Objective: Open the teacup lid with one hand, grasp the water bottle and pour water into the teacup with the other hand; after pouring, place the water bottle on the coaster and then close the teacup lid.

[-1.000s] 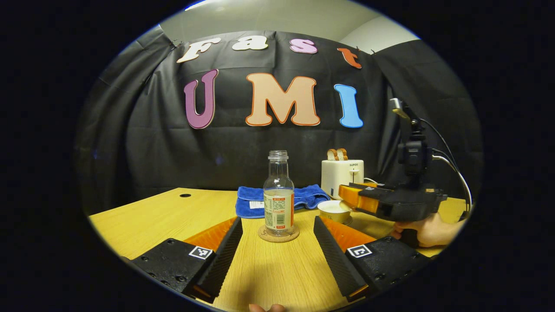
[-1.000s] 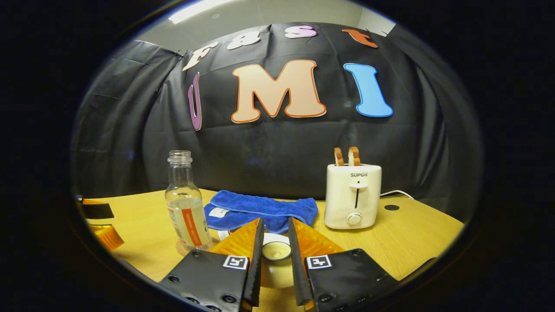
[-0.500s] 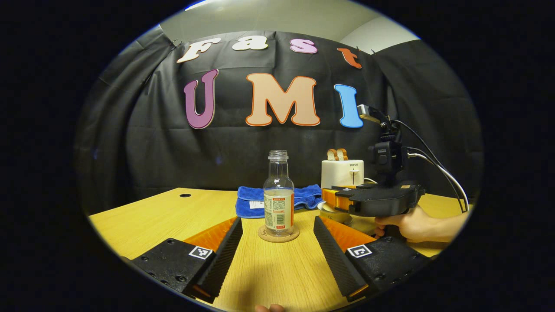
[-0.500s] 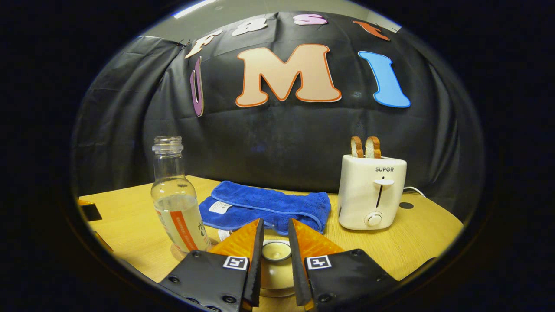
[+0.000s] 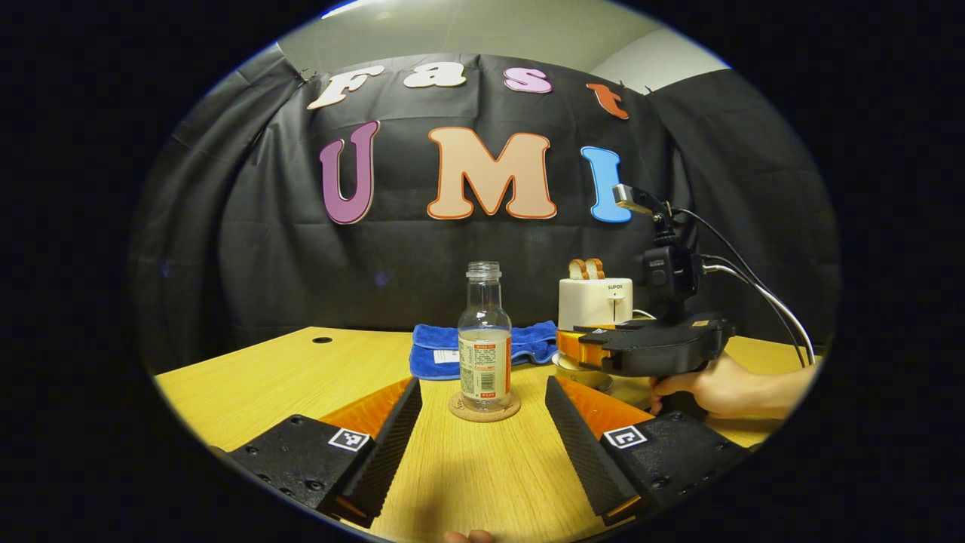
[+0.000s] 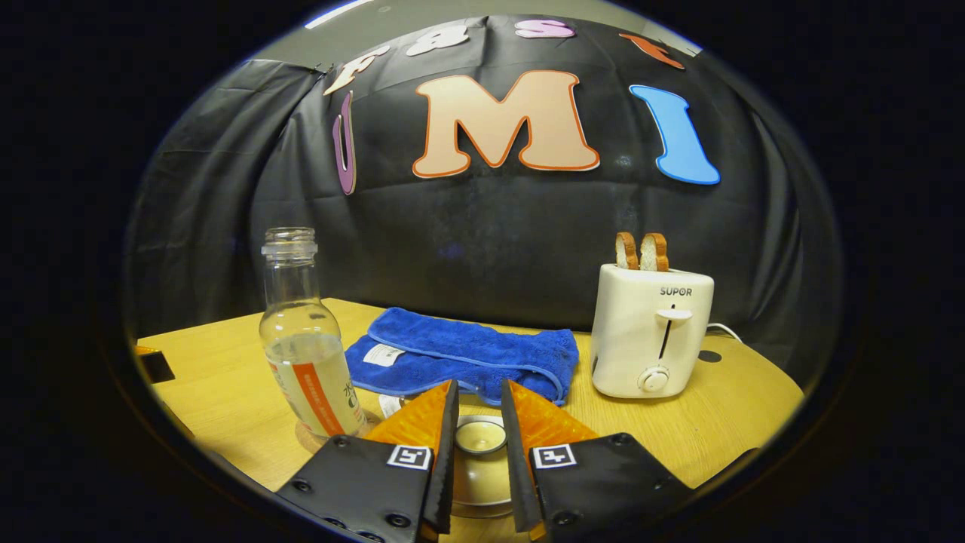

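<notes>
The right gripper (image 6: 479, 430) holds the teacup lid (image 6: 479, 437) by its knob, both fingers pinched on it; over the last second it has come down from above the cup and now sits low, the lid looking level with or resting on the teacup (image 5: 584, 371); whether rim meets rim I cannot tell from here. The hand (image 5: 716, 386) behind it has slid in toward the cup as well. The water bottle (image 5: 485, 338) has not stirred; it stands upright and uncapped on the cork coaster (image 5: 484, 408), part full, squarely ahead of the left gripper (image 5: 482, 434), which hangs back with its jaws spread wide and nothing between them. Blue towel (image 6: 460, 354) and toaster (image 6: 652, 339) sit behind on the wooden table (image 5: 301, 369). I'd judge pouring done and the bottle parked; only letting go of the lid remains.
</notes>
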{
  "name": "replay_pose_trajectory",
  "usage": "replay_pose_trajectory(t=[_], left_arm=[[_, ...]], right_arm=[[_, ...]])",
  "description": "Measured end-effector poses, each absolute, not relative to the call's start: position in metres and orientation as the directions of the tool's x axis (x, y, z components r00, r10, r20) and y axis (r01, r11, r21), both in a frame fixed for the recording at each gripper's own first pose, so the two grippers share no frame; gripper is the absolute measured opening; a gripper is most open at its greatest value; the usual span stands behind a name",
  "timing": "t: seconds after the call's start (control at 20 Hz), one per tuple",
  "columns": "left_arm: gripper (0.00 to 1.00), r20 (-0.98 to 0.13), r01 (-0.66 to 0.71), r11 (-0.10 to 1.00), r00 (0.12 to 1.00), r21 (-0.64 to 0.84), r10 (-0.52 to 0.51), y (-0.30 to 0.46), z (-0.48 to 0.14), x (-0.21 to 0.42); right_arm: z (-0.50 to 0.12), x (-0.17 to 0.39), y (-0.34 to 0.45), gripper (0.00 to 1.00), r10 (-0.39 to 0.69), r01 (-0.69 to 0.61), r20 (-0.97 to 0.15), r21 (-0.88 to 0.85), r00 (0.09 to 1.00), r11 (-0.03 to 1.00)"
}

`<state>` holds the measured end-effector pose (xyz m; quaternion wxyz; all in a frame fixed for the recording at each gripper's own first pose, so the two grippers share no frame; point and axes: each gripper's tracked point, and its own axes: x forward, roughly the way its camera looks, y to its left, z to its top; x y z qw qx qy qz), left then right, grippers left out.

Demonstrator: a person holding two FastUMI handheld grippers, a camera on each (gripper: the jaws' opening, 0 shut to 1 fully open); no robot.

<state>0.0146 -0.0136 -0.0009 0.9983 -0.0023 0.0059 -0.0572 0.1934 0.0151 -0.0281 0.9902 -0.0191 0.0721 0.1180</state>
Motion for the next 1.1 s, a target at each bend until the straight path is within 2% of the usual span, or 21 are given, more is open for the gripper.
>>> replay_pose_trajectory(t=[0.05,0.1,0.2,0.4,0.45,0.5,0.6,0.65,0.7,1.05,1.1], left_arm=[[1.00,-0.012,0.114,0.993,0.993,-0.006,-0.114,-0.014,-0.001,0.015],[0.96,-0.012,0.114,0.993,0.993,-0.005,-0.114,-0.014,-0.001,0.015],[1.00,-0.012,0.114,0.993,0.993,-0.005,-0.114,-0.014,-0.001,0.015],[0.96,-0.012,0.114,0.993,0.993,-0.005,-0.114,-0.014,-0.001,0.015],[0.96,-0.012,0.114,0.993,0.993,-0.005,-0.114,-0.014,-0.001,0.015],[0.92,-0.012,0.114,0.993,0.993,-0.005,-0.114,-0.014,-0.001,0.015],[0.92,-0.012,0.114,0.993,0.993,-0.005,-0.114,-0.014,-0.001,0.015],[0.92,-0.012,0.114,0.994,0.993,-0.005,-0.114,-0.014,0.000,0.015],[0.96,-0.012,0.114,0.994,0.993,-0.005,-0.114,-0.014,-0.001,0.015],[0.96,-0.013,0.102,0.995,0.995,-0.005,-0.102,-0.011,-0.001,0.015],[0.96,-0.014,0.099,0.995,0.995,-0.005,-0.099,-0.011,-0.001,0.015]], right_arm=[[-0.027,0.194,0.016,0.37,0.238,-0.243,-0.145,-0.015,0.960,0.970],[-0.028,0.193,0.015,0.46,0.239,-0.243,-0.147,-0.013,0.960,0.970],[-0.028,0.193,0.015,0.63,0.239,-0.244,-0.146,-0.017,0.960,0.970],[-0.028,0.195,0.007,0.81,0.198,-0.202,-0.144,-0.010,0.970,0.979],[-0.026,0.194,0.006,0.82,0.191,-0.193,-0.133,-0.005,0.973,0.981],[-0.023,0.193,0.005,0.82,0.186,-0.188,-0.116,-0.005,0.976,0.982],[-0.017,0.189,0.003,0.83,0.176,-0.178,-0.080,-0.015,0.981,0.984],[-0.014,0.188,0.003,0.91,0.173,-0.174,-0.064,-0.016,0.983,0.985],[-0.014,0.187,0.001,0.91,0.173,-0.174,-0.051,-0.011,0.984,0.985],[-0.007,0.176,-0.007,0.90,0.139,-0.139,-0.011,0.000,0.990,0.990],[-0.007,0.168,-0.007,0.87,0.133,-0.133,-0.013,-0.003,0.991,0.991]])
